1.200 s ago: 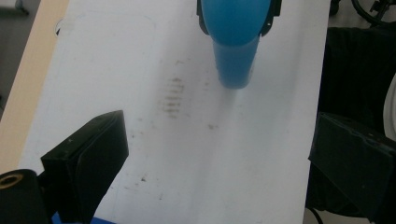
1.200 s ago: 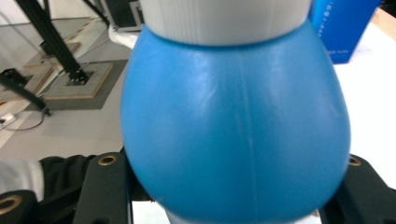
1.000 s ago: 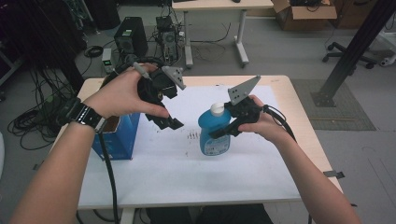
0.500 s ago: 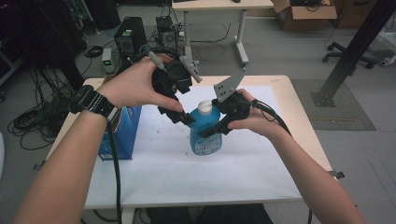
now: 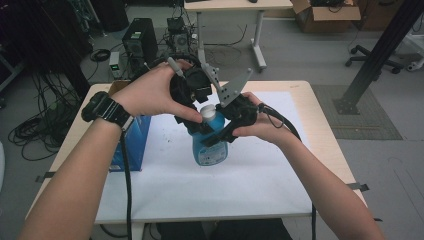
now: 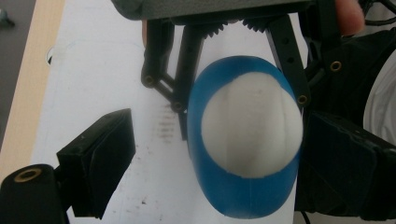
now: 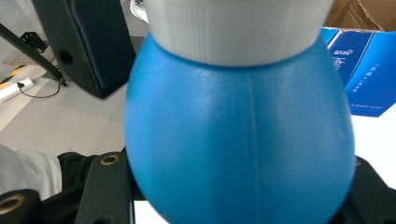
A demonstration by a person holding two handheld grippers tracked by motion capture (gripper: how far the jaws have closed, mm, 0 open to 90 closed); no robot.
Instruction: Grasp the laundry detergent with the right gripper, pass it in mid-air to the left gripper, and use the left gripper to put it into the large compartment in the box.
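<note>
A blue bottle (image 5: 210, 147) with a white cap (image 5: 208, 112) stands upright on the white sheet at the table's middle. My right gripper (image 5: 220, 134) is shut on the bottle's upper body from the right; in the right gripper view the blue shoulder (image 7: 238, 135) sits between both jaws. My left gripper (image 5: 199, 114) hangs over the bottle from the left and points down. In the left gripper view its jaws stand open on either side of the cap (image 6: 250, 126), which lies close to the right-hand jaw, with a wide gap to the other.
A blue carton (image 5: 131, 142) stands on the table's left side, close to the left forearm. White paper (image 5: 210, 195) covers most of the wooden table (image 5: 305, 95). Beyond the far edge are a computer tower (image 5: 140, 45), cables and another table's legs.
The left gripper has swung right from above the carton to sit over the bottle's cap. The right gripper has carried the bottle a little left, toward the table's middle.
</note>
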